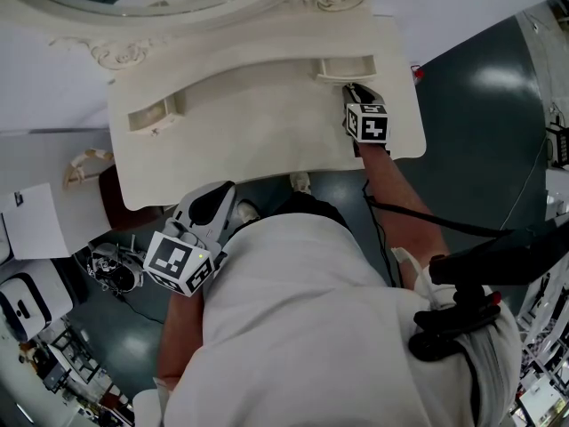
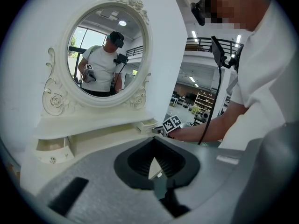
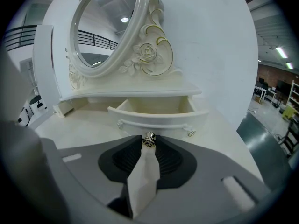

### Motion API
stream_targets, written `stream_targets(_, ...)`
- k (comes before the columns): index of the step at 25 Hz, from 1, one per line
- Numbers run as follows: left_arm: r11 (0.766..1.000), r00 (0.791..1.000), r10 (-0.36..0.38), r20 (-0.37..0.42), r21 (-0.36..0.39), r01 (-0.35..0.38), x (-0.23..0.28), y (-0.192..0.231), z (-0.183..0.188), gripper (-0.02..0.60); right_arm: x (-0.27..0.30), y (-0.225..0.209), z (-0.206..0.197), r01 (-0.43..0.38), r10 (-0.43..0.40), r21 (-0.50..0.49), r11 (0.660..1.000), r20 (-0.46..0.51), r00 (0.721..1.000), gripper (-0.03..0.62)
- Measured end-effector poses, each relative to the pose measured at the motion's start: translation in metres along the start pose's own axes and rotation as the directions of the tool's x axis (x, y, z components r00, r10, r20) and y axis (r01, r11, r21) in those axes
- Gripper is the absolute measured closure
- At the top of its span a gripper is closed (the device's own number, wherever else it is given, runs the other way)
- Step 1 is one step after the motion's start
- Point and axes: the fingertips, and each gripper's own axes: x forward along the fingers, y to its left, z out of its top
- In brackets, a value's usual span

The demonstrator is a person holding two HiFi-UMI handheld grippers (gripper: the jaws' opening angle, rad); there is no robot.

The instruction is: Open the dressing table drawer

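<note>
The white dressing table [image 1: 258, 145] has a small drawer [image 3: 156, 110] under its right shelf, and this drawer stands pulled out with its inside showing empty. My right gripper [image 3: 149, 144] is shut on the drawer's small metal knob [image 3: 149, 139]. In the head view that right gripper [image 1: 356, 88] reaches the drawer [image 1: 347, 68] at the table's back right. My left gripper [image 1: 228, 190] hangs off the table's front edge by the person's side; its jaws [image 2: 154, 157] meet at the tips with nothing between them. The matching left drawer [image 1: 153, 114] is closed.
An oval mirror [image 2: 106, 45] in a carved frame rises behind the tabletop. A black cable [image 1: 418, 216] trails from the right gripper to gear at the person's waist. Equipment [image 1: 111, 269] lies on the dark floor to the left, beside a chair back [image 1: 87, 161].
</note>
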Motion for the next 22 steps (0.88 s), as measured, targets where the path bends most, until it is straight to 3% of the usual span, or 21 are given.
stream_targets(16,0.999,1.000,-0.031,0.004,0.011,0.031,-0.005,0.004,-0.002,0.580,-0.008,0.003,-0.008,0.010,-0.010,-0.012,1.000,-0.005,1.000,0.494)
stream_targets(18,0.999,0.999,-0.036,0.006,0.015,0.036,-0.006,0.005,-0.002,0.580,-0.009,0.004,-0.008,0.009,-0.009,-0.012,1.000,-0.004,1.000,0.451)
stream_targets(22,0.999,0.999,-0.046,0.015,0.021,0.046,-0.011,0.011,-0.002,0.580,-0.013,0.008,-0.011,0.021,-0.021,-0.004,1.000,-0.008,1.000,0.433)
